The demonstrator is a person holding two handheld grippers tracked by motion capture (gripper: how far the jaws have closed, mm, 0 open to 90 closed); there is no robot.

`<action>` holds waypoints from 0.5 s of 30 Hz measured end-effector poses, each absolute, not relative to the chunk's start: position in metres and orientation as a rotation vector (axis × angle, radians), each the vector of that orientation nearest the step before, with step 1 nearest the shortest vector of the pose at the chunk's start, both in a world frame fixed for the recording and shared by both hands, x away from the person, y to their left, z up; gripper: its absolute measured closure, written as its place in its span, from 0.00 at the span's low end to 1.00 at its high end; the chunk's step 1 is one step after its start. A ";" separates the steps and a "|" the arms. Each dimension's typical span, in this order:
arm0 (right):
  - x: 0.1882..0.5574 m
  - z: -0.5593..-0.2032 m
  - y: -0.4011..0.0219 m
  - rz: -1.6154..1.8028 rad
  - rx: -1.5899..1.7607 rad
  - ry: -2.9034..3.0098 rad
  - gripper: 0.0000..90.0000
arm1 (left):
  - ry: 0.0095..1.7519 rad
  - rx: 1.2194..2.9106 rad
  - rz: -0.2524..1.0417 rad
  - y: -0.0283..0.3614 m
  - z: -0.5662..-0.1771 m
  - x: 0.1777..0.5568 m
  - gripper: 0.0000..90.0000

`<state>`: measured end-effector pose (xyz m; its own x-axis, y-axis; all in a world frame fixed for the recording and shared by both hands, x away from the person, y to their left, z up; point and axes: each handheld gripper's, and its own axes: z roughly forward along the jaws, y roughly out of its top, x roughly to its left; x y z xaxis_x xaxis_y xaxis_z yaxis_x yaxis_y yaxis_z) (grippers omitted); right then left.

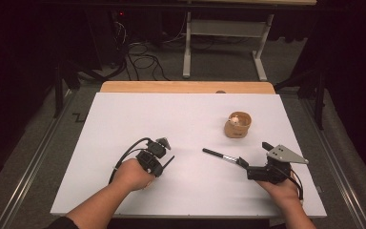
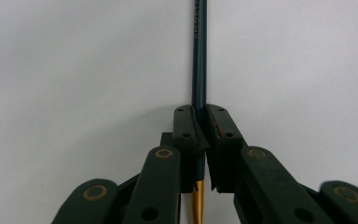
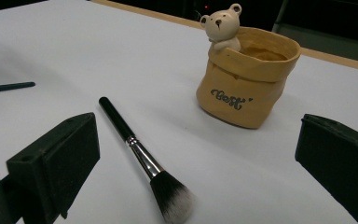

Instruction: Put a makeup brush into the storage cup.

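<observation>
Left gripper (image 1: pixel 164 162) low over white table (image 1: pixel 124 124), clamped on dark pencil (image 2: pixel 199 70); right gripper (image 3: pixel 196 154) gaping wide around makeup brush (image 3: pixel 142 156), near bear-topped tan pot (image 3: pixel 247 81), contents unclear

Beside the 1 pot (image 3: pixel 247 88): 1 makeup brush (image 3: pixel 142 156), 1 dark pencil (image 2: pixel 199 56) farther off, and 2 grippers.
</observation>
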<state>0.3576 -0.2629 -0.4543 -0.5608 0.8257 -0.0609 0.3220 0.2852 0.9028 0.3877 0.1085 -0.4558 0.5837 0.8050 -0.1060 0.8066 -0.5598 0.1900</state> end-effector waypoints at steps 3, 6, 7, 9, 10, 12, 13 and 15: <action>0.358 -0.454 -0.263 1.241 1.021 2.029 0.01 | 1.339 2.599 -0.004 0.108 -0.456 0.387 0.92; 0.357 -0.455 -0.262 1.236 1.025 2.029 0.01 | 1.336 2.602 0.000 0.108 -0.456 0.387 0.92; 0.357 -0.455 -0.262 1.236 1.025 2.029 0.01 | 1.336 2.602 0.000 0.108 -0.456 0.387 0.92; 0.357 -0.455 -0.262 1.236 1.026 2.030 0.01 | 1.332 2.604 -0.001 0.108 -0.456 0.387 0.92; 0.358 -0.455 -0.262 1.240 1.025 2.032 0.01 | 1.326 2.606 -0.001 0.108 -0.456 0.387 0.92; 0.358 -0.455 -0.262 1.232 1.023 2.032 0.01 | 1.318 2.607 -0.013 0.109 -0.456 0.388 0.92; 0.358 -0.455 -0.262 1.232 1.023 2.032 0.01 | 1.318 2.607 -0.013 0.109 -0.456 0.388 0.92; 0.358 -0.455 -0.262 1.230 1.021 2.036 0.01 | 1.311 2.608 -0.014 0.109 -0.456 0.388 0.92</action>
